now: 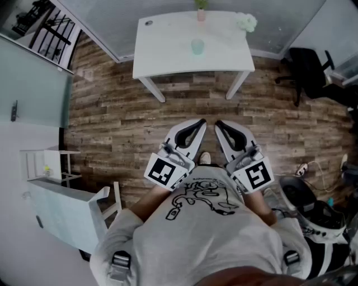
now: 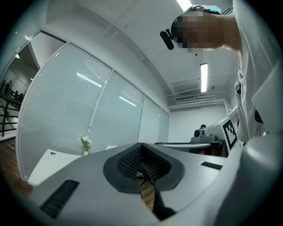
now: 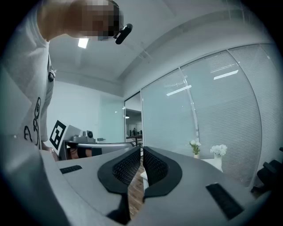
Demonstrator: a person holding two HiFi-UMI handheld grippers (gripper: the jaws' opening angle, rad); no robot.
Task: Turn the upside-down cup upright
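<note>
Two grippers appeared low in the centre of the head view, held side by side over the wooden floor in front of the person's grey printed shirt. The left gripper and the right gripper pointed toward the top of the frame, their tips near one another but not touching. Both were well short of the white table at the upper centre. On that table stood the pale green cup, near the middle of the top; at this size its orientation could not be read. A pink vase sat behind it at the far edge, and a cluster of white flowers sat toward the table's upper right corner. A black office chair occupied the upper right of the frame, and a white shelf unit stood at the left edge.

In the left gripper view the jaws were pressed fully together, with nothing between the ribbed pads. The table showed at the lower left with a small vase of flowers on it, in front of a glass wall with blinds.

In the right gripper view the jaws stood all but closed — only a thin slit remained, through which floor showed — and held nothing. Two flower vases showed at the right.
</note>
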